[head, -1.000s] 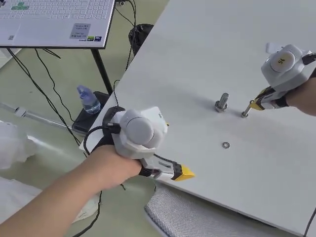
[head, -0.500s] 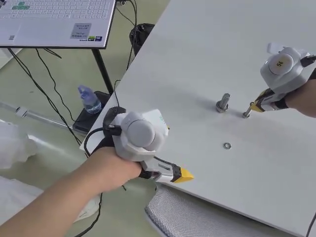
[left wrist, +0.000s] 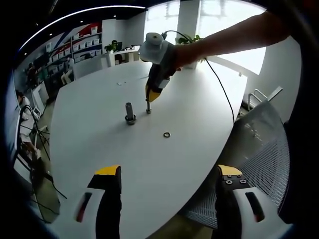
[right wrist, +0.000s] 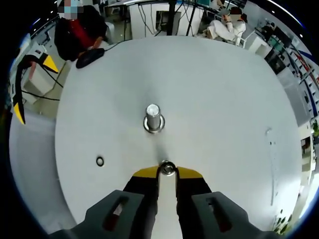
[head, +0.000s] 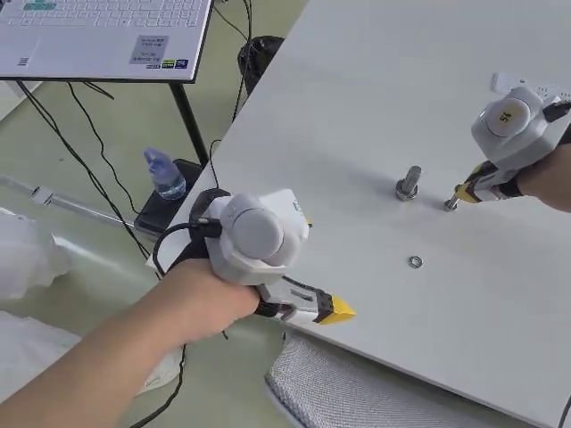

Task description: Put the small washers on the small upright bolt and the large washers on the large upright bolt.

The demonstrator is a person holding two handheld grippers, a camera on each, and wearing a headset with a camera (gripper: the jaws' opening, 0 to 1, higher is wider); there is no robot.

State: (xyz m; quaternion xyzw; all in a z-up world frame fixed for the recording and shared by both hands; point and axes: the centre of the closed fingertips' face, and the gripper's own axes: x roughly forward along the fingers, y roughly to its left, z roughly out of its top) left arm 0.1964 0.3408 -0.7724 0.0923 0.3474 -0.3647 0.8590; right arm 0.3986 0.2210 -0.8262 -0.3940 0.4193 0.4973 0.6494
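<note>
A big white surface (head: 357,107) holds all the small metal things. A laptop (head: 98,36) sits on a stand past its far left edge, and a grey mesh chair (head: 357,392) is tucked in at the near edge.

The left hand-held gripper (head: 337,311) hangs over the near edge of the surface. Its yellow tips are wide apart and hold nothing. The right hand-held gripper (head: 460,192) points down at the small upright bolt (head: 451,204). Its jaws are narrow, almost together, with the round top of that bolt right at the tips. I cannot tell if they pinch a washer.

A blue water bottle (head: 163,175) stands on the floor.

The large upright bolt (head: 409,184) stands just beside the small one. One small washer (head: 415,261) lies flat on the surface, nearer the person than both bolts.
</note>
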